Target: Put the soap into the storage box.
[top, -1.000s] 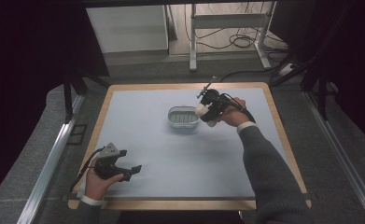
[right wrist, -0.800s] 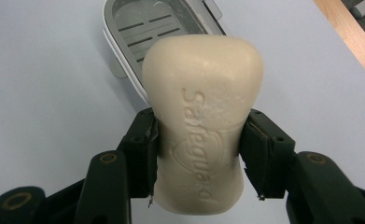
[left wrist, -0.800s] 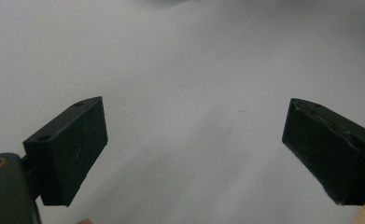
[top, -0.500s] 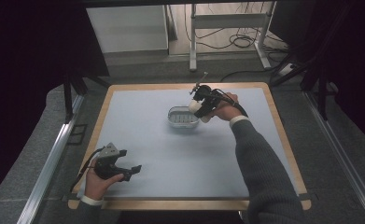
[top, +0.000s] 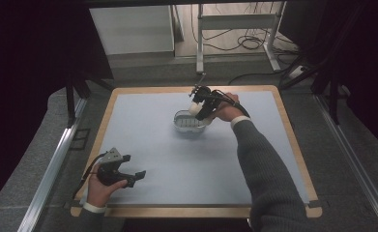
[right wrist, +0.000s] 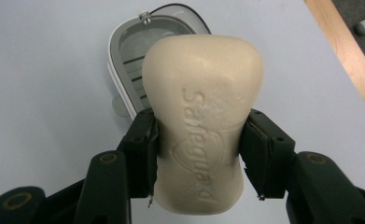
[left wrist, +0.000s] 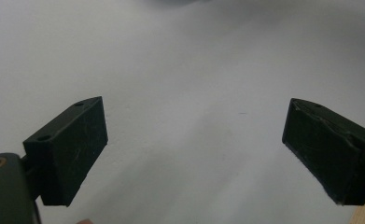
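My right gripper is shut on a cream bar of soap, its jaws pressing the bar's narrow waist. The soap hangs just above the right rim of a grey and white soap dish near the middle of the pale blue mat; in the right gripper view the dish lies behind and left of the bar. My left gripper rests low at the near left of the mat, held in a hand. Its jaws stand wide open over bare mat.
The blue mat lies on a wooden table whose edge frames it. A metal rail runs along the left side. Beyond the far edge stand a desk frame and cables on the floor.
My right gripper has carried the soap left and slightly toward the far side, to a spot over the dish's rim. The left gripper has stayed put.
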